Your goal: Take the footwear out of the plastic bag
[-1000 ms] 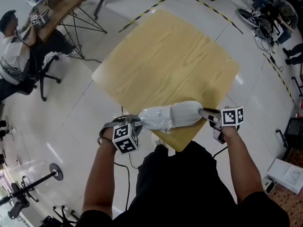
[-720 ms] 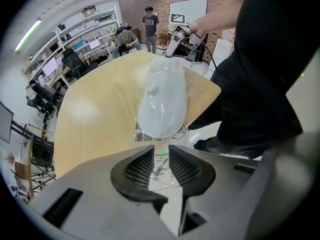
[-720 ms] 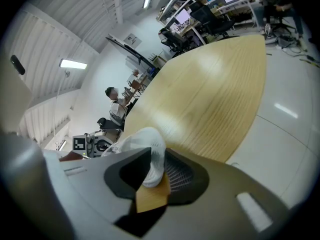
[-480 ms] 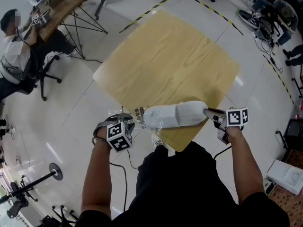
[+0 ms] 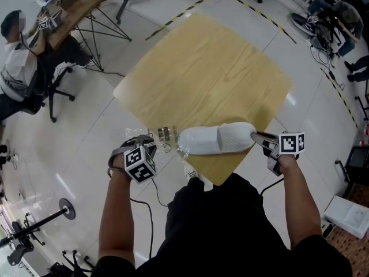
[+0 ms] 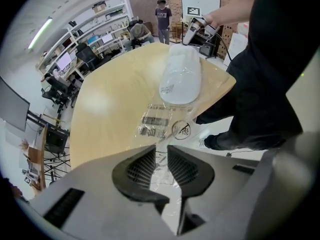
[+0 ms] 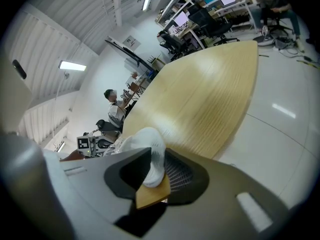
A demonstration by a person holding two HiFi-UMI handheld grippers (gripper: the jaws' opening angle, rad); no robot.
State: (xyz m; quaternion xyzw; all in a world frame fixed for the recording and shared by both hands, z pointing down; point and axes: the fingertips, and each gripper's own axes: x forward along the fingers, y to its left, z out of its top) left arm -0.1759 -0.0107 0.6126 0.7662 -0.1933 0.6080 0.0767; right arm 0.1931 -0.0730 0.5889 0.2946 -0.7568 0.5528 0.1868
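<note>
Count: 1 white knit slip-on shoe (image 5: 216, 139), 1 clear printed plastic bag (image 5: 163, 135), 1 light wood-grain surface (image 5: 202, 68), 2 grippers.

Contents: the bag holds at most the shoe's left end; how far the film reaches over it I can't tell. The shoe's mesh right half is bare. The film runs taut from the shoe toward the left gripper (image 6: 161, 159). Its jaws have just been closing and pinch the bag's loose end, w/ only a thin gap left between them. The right gripper (image 7: 157, 174) has its jaws partway apart, clamped on the shoe's right end, w/ white knit between the pads.

Edges/room: the shoe lies across the near corner of the surface, reaching nearly from one edge to the other. The bag's end and the left gripper are past the left edge, over the white tiled floor (image 5: 86, 131). Beyond the shoe, bare wood runs to the far corner. A yellow-black tape line (image 5: 173, 17) runs on the floor near the far edges.
</note>
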